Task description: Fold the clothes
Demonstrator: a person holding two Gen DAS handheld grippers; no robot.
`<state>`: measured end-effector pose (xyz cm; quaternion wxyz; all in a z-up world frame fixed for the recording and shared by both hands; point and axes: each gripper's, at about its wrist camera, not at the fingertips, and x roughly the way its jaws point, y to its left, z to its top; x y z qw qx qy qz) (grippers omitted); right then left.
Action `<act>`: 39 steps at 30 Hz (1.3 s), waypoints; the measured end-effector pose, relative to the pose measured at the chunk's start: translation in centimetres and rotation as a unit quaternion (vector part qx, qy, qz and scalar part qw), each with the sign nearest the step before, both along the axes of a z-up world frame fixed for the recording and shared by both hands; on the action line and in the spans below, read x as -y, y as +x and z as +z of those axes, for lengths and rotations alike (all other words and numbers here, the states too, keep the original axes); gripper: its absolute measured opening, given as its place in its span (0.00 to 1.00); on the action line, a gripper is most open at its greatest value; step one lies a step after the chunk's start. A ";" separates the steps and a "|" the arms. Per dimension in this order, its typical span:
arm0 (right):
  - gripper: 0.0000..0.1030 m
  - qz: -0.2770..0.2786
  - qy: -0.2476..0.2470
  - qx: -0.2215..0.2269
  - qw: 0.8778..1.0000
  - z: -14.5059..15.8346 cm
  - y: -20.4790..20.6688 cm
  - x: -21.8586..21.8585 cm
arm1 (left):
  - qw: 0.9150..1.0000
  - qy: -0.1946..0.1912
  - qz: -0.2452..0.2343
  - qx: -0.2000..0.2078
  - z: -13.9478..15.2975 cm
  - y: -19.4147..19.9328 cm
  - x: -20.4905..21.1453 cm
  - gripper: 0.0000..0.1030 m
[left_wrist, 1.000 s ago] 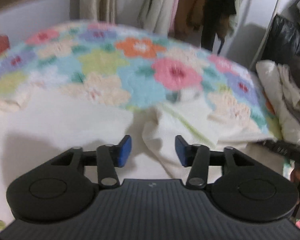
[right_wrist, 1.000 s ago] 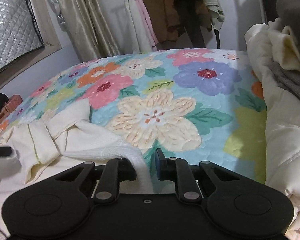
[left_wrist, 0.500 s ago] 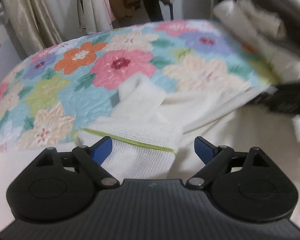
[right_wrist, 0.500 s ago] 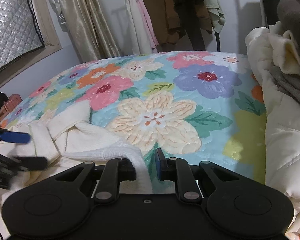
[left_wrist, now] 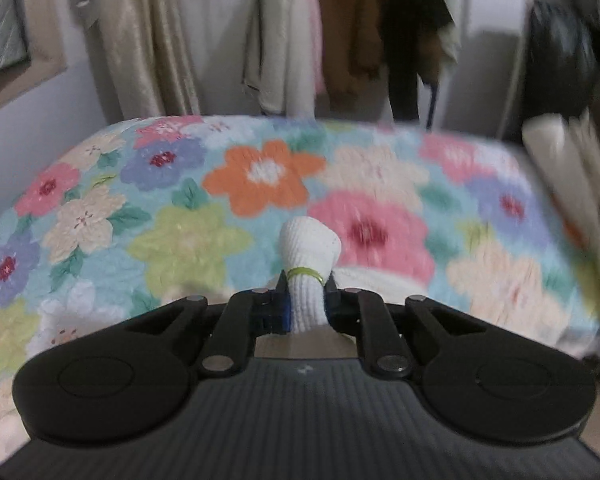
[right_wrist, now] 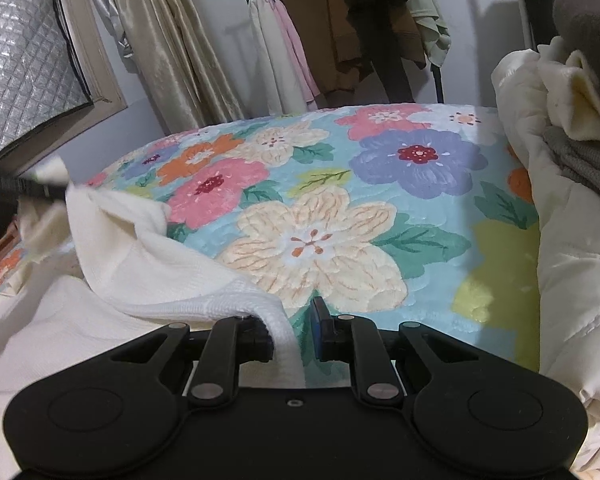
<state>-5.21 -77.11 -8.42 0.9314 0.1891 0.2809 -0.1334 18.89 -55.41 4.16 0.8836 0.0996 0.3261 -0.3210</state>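
Note:
A cream knit garment [right_wrist: 140, 264] with a thin yellow-green stripe lies crumpled on the flowered bedspread [right_wrist: 380, 208]. My left gripper [left_wrist: 305, 306] is shut on a bunched end of the cream garment [left_wrist: 308, 264], which sticks up between its blue pads above the flowered bedspread [left_wrist: 180, 208]. My right gripper [right_wrist: 292, 334] is shut on a ribbed edge of the same garment, which drapes over its left finger. The left gripper [right_wrist: 24, 188] shows at the far left edge of the right wrist view, lifting cloth.
A heap of cream padded bedding and grey knitwear [right_wrist: 572, 184] rises along the bed's right side. Clothes hang on a rack [right_wrist: 340, 32] behind the bed. A beige curtain [right_wrist: 168, 48] and a quilted silver panel [right_wrist: 20, 64] are at the left.
My left gripper went from open over the garment to shut on its striped end and lifted it. My right gripper kept its hold, and the cloth between them has pulled up.

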 end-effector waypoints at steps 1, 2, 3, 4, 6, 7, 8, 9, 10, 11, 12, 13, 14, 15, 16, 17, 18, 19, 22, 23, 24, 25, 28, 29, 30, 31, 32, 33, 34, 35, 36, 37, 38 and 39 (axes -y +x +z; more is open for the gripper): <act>0.18 0.000 0.002 0.001 1.000 -0.1 0.0 0.1 | 1.000 -0.012 0.003 0.005 1.0 0.7 -0.1 0.11; 0.18 -0.003 0.001 0.004 1.000 0.0 -0.1 0.1 | 1.000 -0.023 0.007 0.011 2.0 1.4 -0.2 0.11; 0.18 -0.007 0.000 0.007 1.000 0.1 -0.2 0.1 | 0.999 -0.041 0.009 0.012 2.7 2.2 -0.4 0.11; 0.18 -0.010 -0.001 0.010 1.000 0.2 -0.3 0.2 | 0.998 -0.059 0.011 0.013 3.5 3.1 -0.7 0.11; 0.17 -0.016 -0.003 0.017 1.000 0.3 -0.5 0.2 | 0.994 -0.107 0.017 0.016 4.4 4.4 -1.7 0.11; 0.06 -0.019 -0.004 0.020 1.000 0.4 -0.6 0.3 | 0.995 -0.101 0.013 0.017 4.1 5.1 -2.1 0.13; 0.03 -0.028 -0.003 0.015 0.999 0.2 -0.6 0.5 | 0.995 -0.095 0.010 0.018 3.8 5.8 -2.4 0.17; 0.03 -0.036 -0.003 0.011 0.999 0.1 -0.7 0.7 | 0.996 -0.090 0.007 0.019 3.4 6.5 -2.8 0.20; 0.03 -0.044 -0.002 0.006 0.999 -0.1 -0.8 1.0 | 0.997 -0.076 0.008 0.002 2.6 7.0 -3.2 0.20; 0.03 -0.045 0.007 0.007 0.999 -0.5 -0.8 1.3 | 0.998 -0.062 0.009 -0.014 1.7 7.6 -3.7 0.20; 0.03 -0.046 0.004 0.005 0.999 -0.5 -0.7 1.3 | 0.997 -0.058 0.006 -0.043 0.6 7.8 -4.4 0.21; 0.03 -0.047 0.001 0.003 0.999 -0.5 -0.7 1.3 | 0.996 -0.062 0.001 -0.060 -0.1 7.8 -4.9 0.21; 0.03 -0.049 -0.001 0.001 0.999 -0.5 -0.6 1.2 | 0.995 -0.068 -0.002 -0.073 -0.8 7.6 -5.5 0.21; 0.03 -0.050 -0.004 -0.001 0.999 -0.5 -0.5 1.2 | 0.994 -0.072 0.002 -0.079 -1.4 7.1 -6.1 0.20; 0.03 -0.051 -0.007 -0.003 0.999 -0.6 -0.4 1.1 | 0.993 -0.075 0.005 -0.086 -2.0 6.6 -6.7 0.17; 0.03 -0.053 -0.010 -0.005 0.999 -0.6 -0.4 1.1 | 0.993 -0.076 0.014 -0.085 -2.3 6.4 -7.1 0.12; 0.03 -0.054 -0.012 -0.007 0.998 -0.6 -0.3 1.1 | 0.993 -0.077 0.022 -0.084 -2.7 6.1 -7.6 0.11; 0.03 -0.055 -0.015 -0.009 0.998 -0.6 -0.2 1.0 | 0.994 -0.074 0.030 -0.079 -2.7 6.3 -7.9 0.10; 0.03 -0.059 -0.023 -0.015 0.998 -0.7 0.0 0.9 | 0.992 -0.103 0.058 -0.047 -1.2 7.6 -9.5 0.10; 0.03 -0.061 -0.026 -0.017 0.998 -0.7 0.1 0.9 | 0.985 -0.149 0.077 -0.039 -0.2 8.4 -10.8 0.10; 0.03 -0.062 -0.029 -0.019 0.997 -0.7 0.1 0.9 | 0.972 -0.209 0.097 -0.039 0.4 9.0 -12.3 0.10; 0.03 -0.063 -0.028 -0.020 0.997 -0.8 0.2 0.9 | 0.956 -0.268 0.118 -0.039 1.1 9.7 -13.8 0.10; 0.04 -0.063 -0.024 -0.022 0.997 -1.2 0.3 1.1 | 0.943 -0.287 0.163 -0.035 1.1 12.1 -14.8 0.09; 0.04 -0.064 -0.024 -0.021 0.997 -1.2 0.3 1.1 | 0.949 -0.264 0.168 -0.036 0.9 13.0 -13.9 0.09; 0.04 -0.065 -0.026 -0.022 0.997 -1.1 0.3 1.0 | 0.954 -0.241 0.173 -0.037 0.6 13.9 -13.1 0.09; 0.04 -0.067 -0.028 -0.021 0.997 -1.1 0.4 0.9 | 0.959 -0.217 0.178 -0.037 0.4 14.8 -12.2 0.09; 0.04 -0.068 -0.033 -0.023 0.997 -1.0 0.5 0.8 | 0.958 -0.215 0.184 -0.041 0.3 15.5 -11.6 0.09; 0.04 -0.069 -0.037 -0.025 0.997 -1.0 0.6 0.7 | 0.957 -0.224 0.181 -0.040 0.5 15.9 -10.9 0.09; 0.04 -0.072 -0.040 -0.024 0.996 -1.0 0.6 0.7 | 0.955 -0.233 0.179 -0.038 0.7 16.2 -10.2 0.09; 0.04 -0.075 -0.043 -0.023 0.996 -0.9 0.6 0.6 | 0.956 -0.245 0.163 -0.026 1.0 15.9 -9.9 0.09; 0.04 -0.079 -0.046 -0.022 0.996 -0.9 0.6 0.6 | 0.955 -0.256 0.146 -0.014 1.4 15.5 -9.5 0.09; 0.04 -0.085 -0.048 -0.022 0.995 -0.9 0.5 0.7 | 0.955 -0.268 0.130 -0.002 1.7 15.2 -9.1 0.09; 0.04 -0.092 -0.051 -0.023 0.994 -0.9 0.4 0.9 | 0.959 -0.259 0.118 0.002 1.7 15.0 -8.8 0.10; 0.04 -0.099 -0.053 -0.023 0.993 -1.0 0.3 1.0 | 0.965 -0.233 0.117 -0.003 1.4 15.0 -8.4 0.13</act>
